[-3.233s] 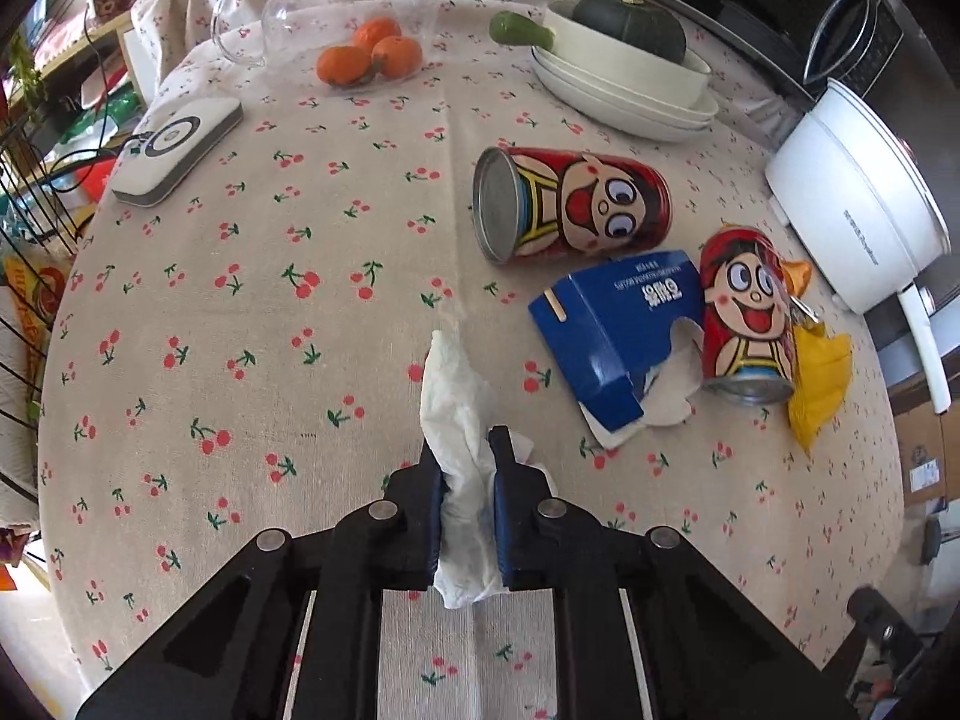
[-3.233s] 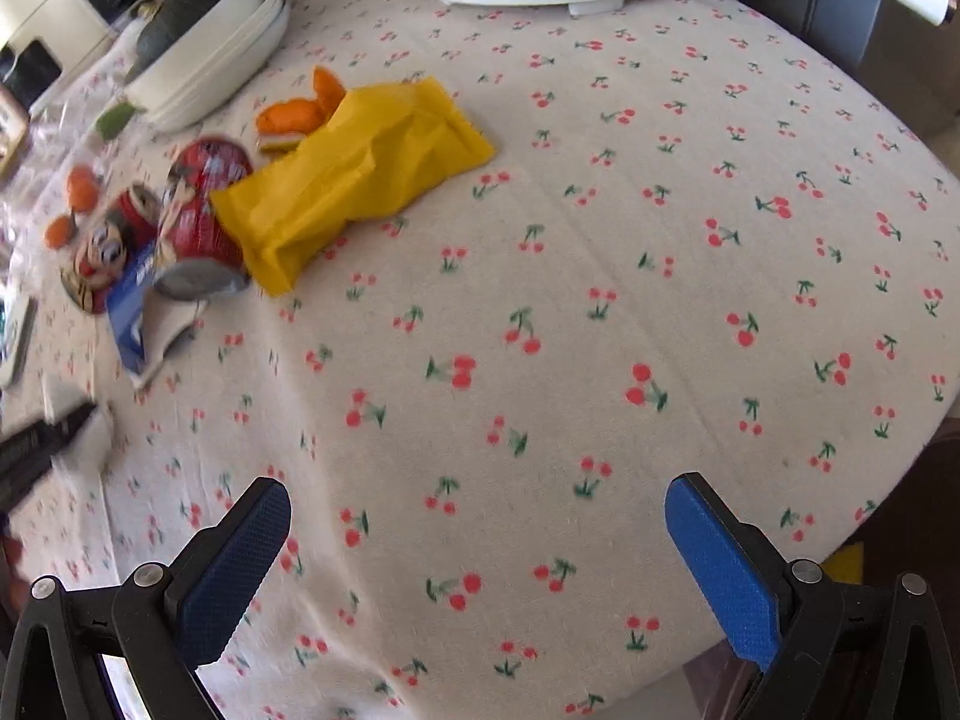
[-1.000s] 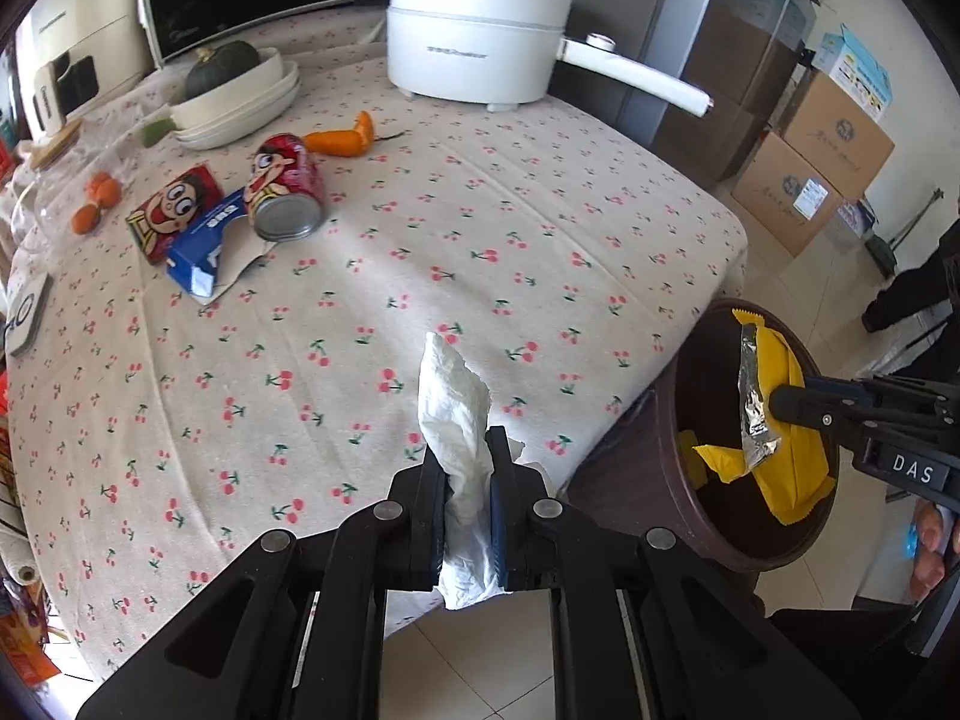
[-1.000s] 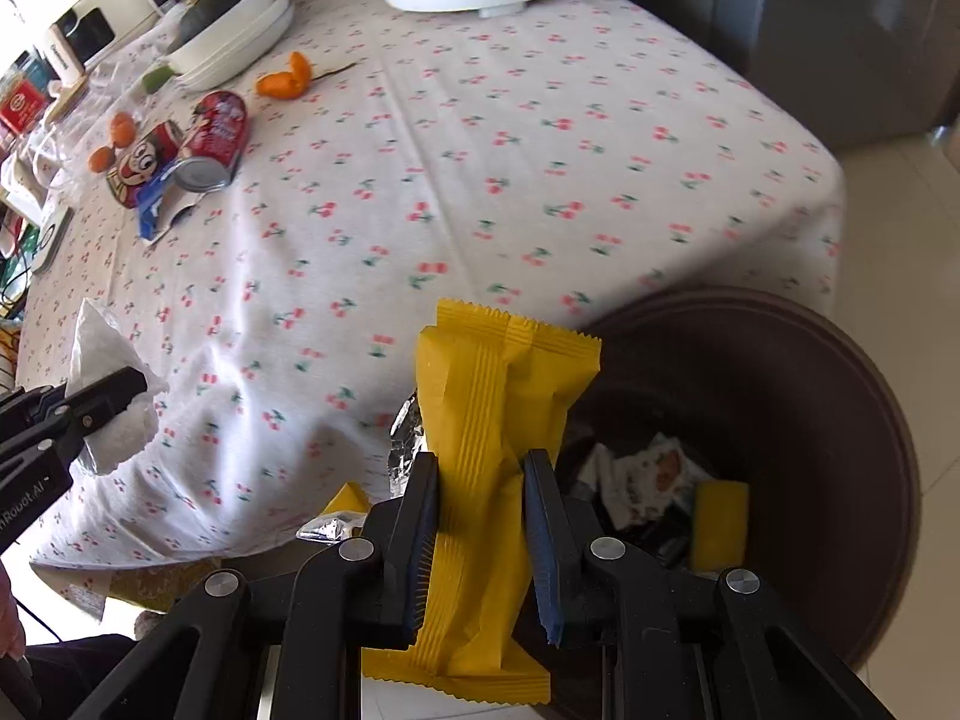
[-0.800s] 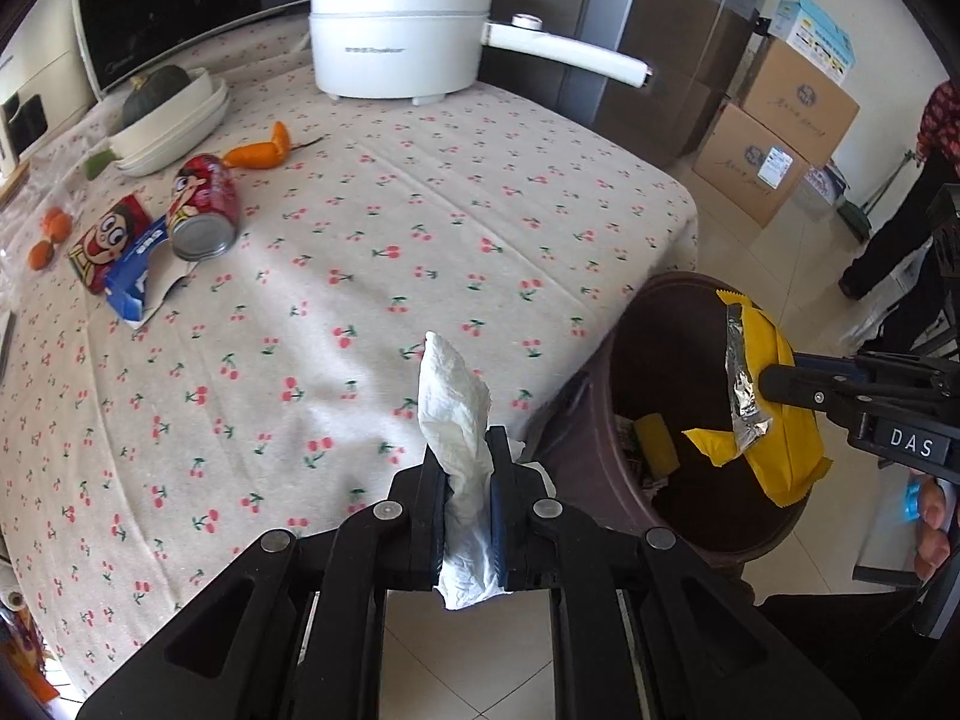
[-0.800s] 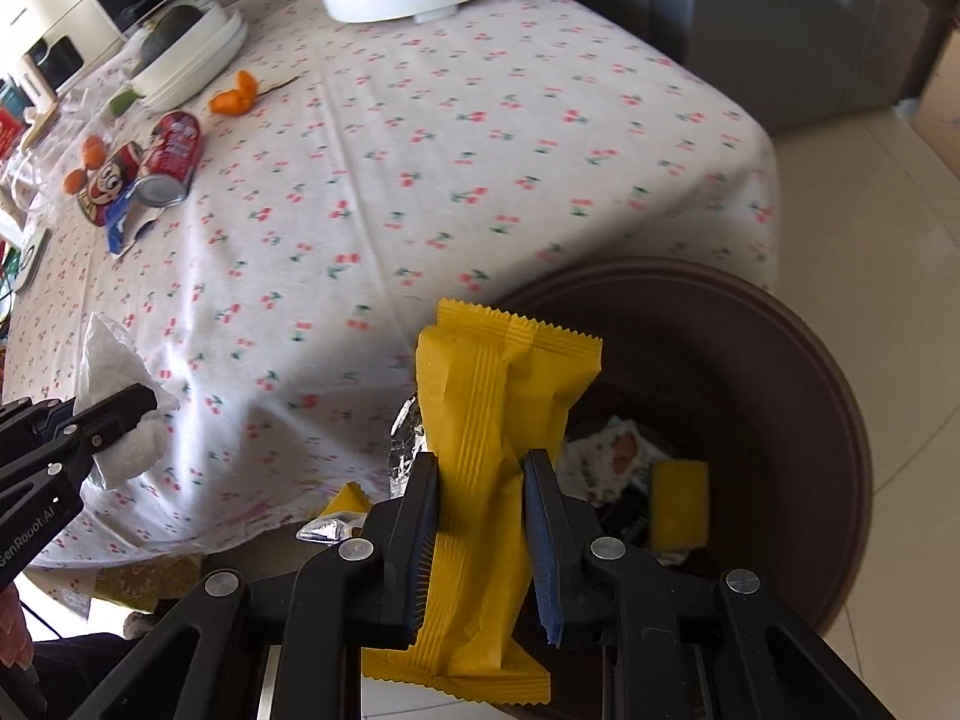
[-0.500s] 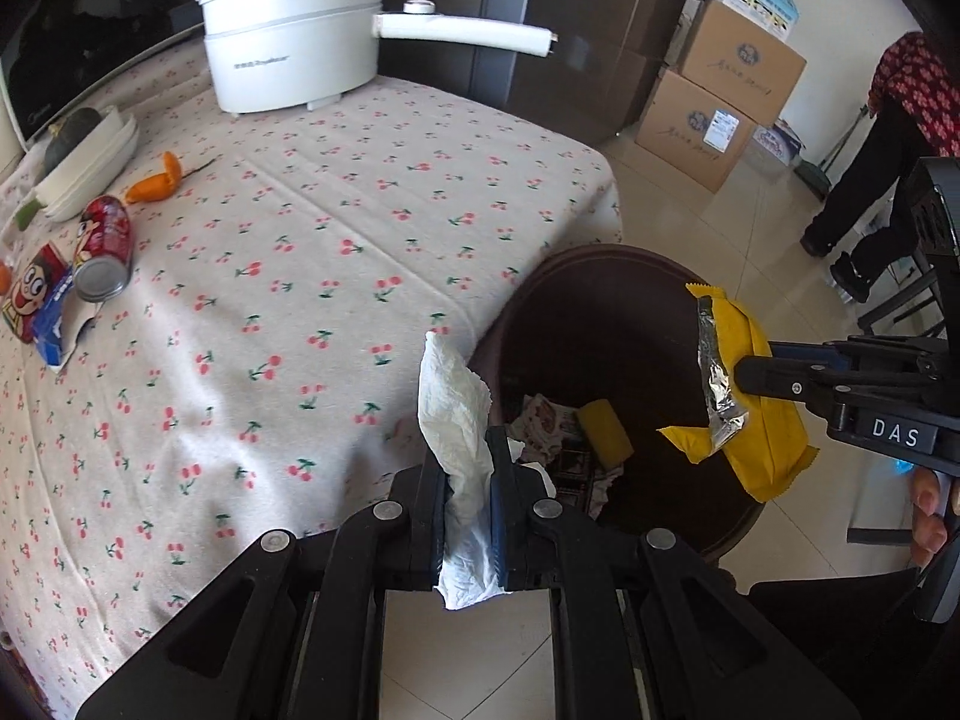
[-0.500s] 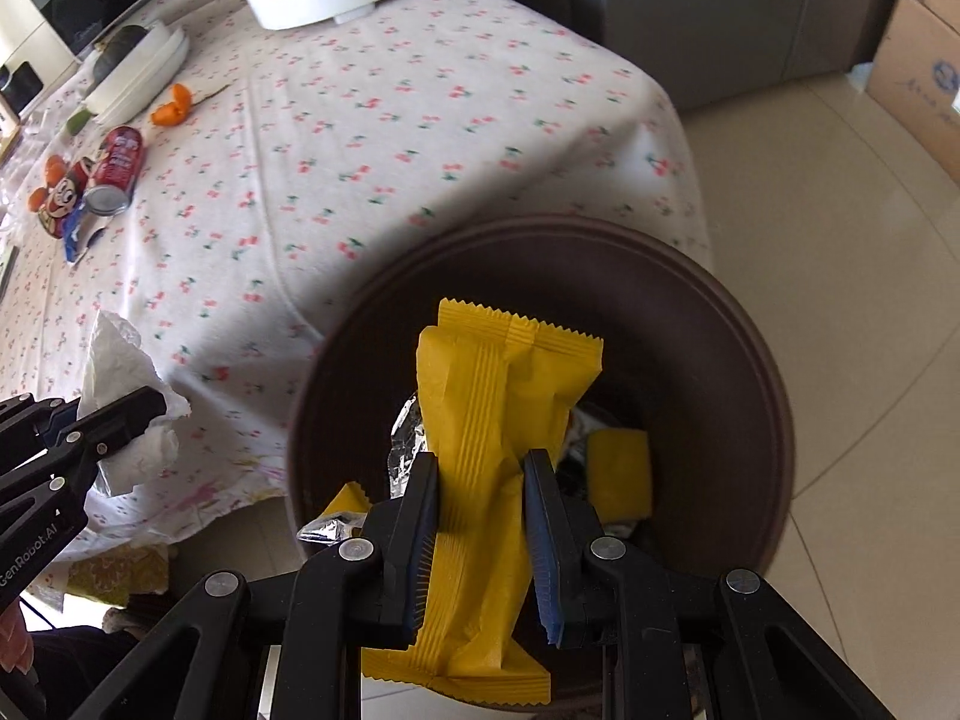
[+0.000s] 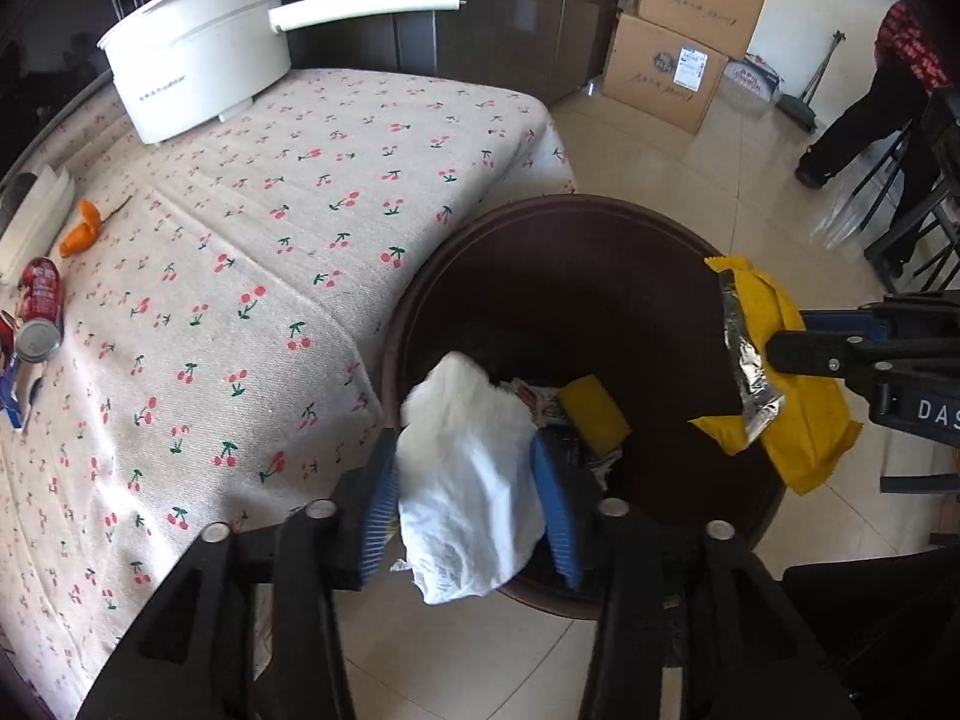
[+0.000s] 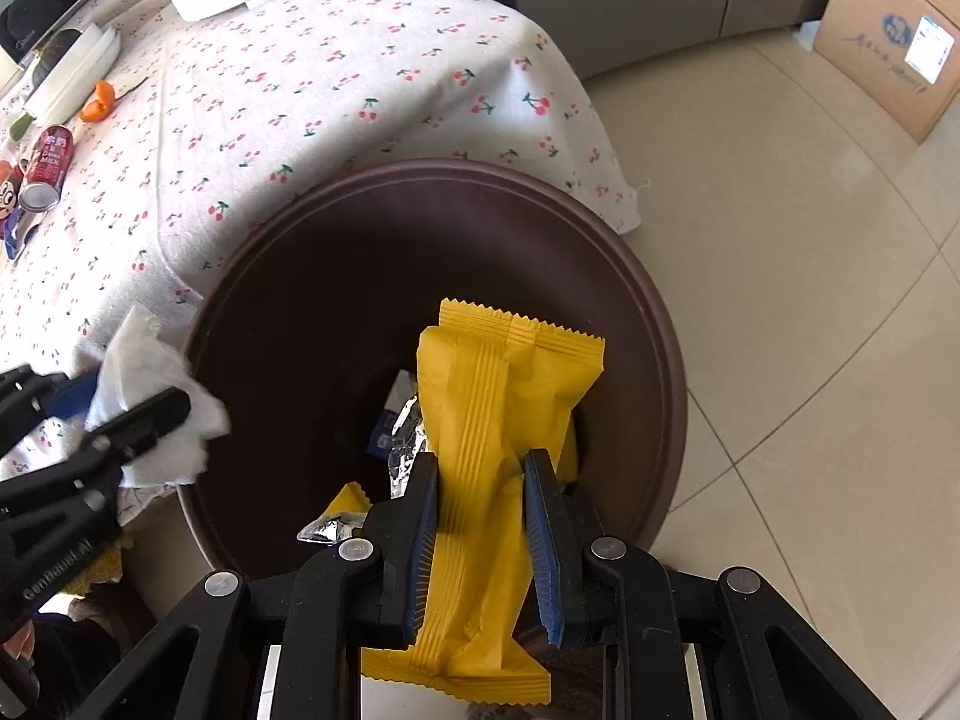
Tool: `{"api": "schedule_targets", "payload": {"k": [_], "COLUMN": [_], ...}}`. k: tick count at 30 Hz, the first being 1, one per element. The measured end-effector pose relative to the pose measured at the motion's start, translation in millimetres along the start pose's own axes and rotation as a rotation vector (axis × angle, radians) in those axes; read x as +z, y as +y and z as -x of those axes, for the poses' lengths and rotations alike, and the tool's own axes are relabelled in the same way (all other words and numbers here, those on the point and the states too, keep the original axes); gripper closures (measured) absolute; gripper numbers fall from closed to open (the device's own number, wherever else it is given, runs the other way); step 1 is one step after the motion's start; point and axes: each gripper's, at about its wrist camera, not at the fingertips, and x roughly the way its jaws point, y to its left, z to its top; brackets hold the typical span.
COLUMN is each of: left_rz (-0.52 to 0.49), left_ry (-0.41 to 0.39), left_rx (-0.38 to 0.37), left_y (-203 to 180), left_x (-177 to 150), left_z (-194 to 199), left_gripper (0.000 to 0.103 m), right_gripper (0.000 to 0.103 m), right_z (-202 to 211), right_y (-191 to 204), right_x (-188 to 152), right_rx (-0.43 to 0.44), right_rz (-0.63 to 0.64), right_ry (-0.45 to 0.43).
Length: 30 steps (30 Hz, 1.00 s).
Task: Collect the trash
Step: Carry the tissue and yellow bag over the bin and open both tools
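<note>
A round dark brown trash bin [image 9: 600,210] stands on the floor beside the table; it also shows in the right wrist view [image 10: 660,324]. My left gripper [image 9: 465,450] is over its near rim with jaws parted, and the white crumpled tissue [image 9: 474,480] sits loose between them. My right gripper [image 10: 483,474] is over the bin with jaws partly spread around the yellow snack wrapper [image 10: 498,396], which still hangs between the pads. Older trash lies in the bin bottom [image 9: 594,414].
The cherry-print tablecloth [image 9: 270,252] covers the table left of the bin. On it are a white electric pot [image 9: 198,54], a red can [image 9: 39,318], an orange peel [image 9: 81,228] and stacked white dishes [image 9: 30,210]. Cardboard boxes [image 9: 678,42] and a standing person [image 9: 870,96] are on the tiled floor.
Both grippers moved from over the table to over the bin. The left jaws have opened and the tissue has spread loose. The right jaws have widened around the yellow wrapper.
</note>
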Motion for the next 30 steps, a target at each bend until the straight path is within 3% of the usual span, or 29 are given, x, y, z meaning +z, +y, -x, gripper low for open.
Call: {"api": "schedule_targets", "payload": {"k": [6, 14, 16, 17, 18, 20, 30], "left_rz": [0.045, 0.112, 0.132, 0.143, 0.154, 0.176, 0.296], "left_ry": [-0.007, -0.013, -0.011, -0.01, -0.008, -0.002, 0.002], "left_rx": [-0.021, -0.002, 0.006, 0.014, 0.022, 0.038, 0.088], "left_y": [16, 45, 55, 61, 67, 78, 130], "left_x": [1, -5, -8, -10, -12, -16, -35], "left_z": [5, 22, 26, 27, 29, 31, 50], "left_gripper": [0.039, 0.038, 0.038, 0.038, 0.038, 0.038, 0.032], "right_gripper": [0.077, 0.075, 0.072, 0.065, 0.049, 0.034, 0.026], "right_z": [-2, -5, -6, -7, -8, -10, -13], "right_y": [-3, 4, 8, 11, 14, 19, 57], "right_x": [0, 3, 4, 5, 6, 8, 16], "right_rx": [-0.006, -0.009, -0.014, -0.018, -0.016, -0.018, -0.022], "right_rz": [0.002, 0.01, 0.021, 0.029, 0.032, 0.027, 0.093], "right_ry": [0.006, 0.011, 0.014, 0.019, 0.027, 0.032, 0.028]}}
